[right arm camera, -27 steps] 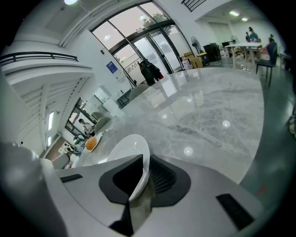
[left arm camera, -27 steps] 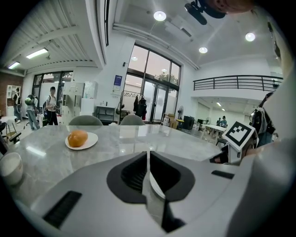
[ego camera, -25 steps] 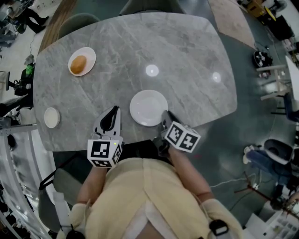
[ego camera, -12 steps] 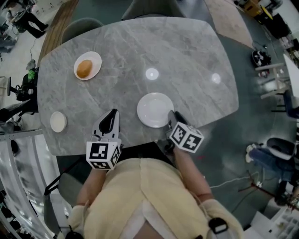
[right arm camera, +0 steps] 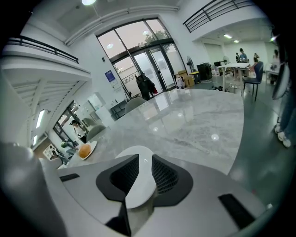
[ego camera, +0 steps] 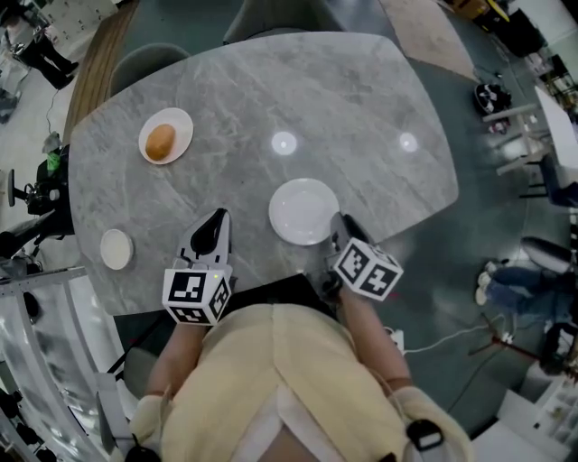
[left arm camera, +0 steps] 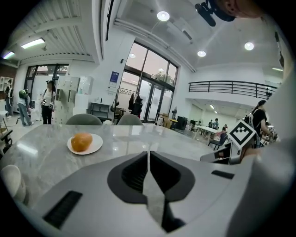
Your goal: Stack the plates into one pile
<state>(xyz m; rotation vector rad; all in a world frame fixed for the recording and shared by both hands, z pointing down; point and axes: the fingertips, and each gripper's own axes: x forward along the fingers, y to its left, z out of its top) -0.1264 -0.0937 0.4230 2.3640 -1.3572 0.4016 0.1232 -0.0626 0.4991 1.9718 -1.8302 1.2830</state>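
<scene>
A large empty white plate (ego camera: 305, 211) lies near the front edge of the grey marble table (ego camera: 361, 108). My right gripper (ego camera: 338, 223) hovers at its near right rim. Its jaws have just been opening and now stand open, and the plate (right arm camera: 137, 152) shows in the gap without being pinched. My left gripper (ego camera: 217, 220) is shut and empty, left of that plate over bare table. A plate holding a bread roll (ego camera: 165, 136) sits far left. A small empty plate (ego camera: 116, 249) lies at the left edge. The left gripper (left arm camera: 148, 159) faces the roll plate (left arm camera: 95, 145).
Two grey chairs (ego camera: 262, 20) (ego camera: 149, 56) stand at the table's far side. The table's front edge (ego camera: 271, 281) runs just before the person's body. People and furniture fill the hall behind, and a cable lies on the floor at right (ego camera: 442, 347).
The right gripper has lifted slightly at the large plate's rim. The left gripper has drifted a little sideways. All three plates lie where they were, and the head view has shifted.
</scene>
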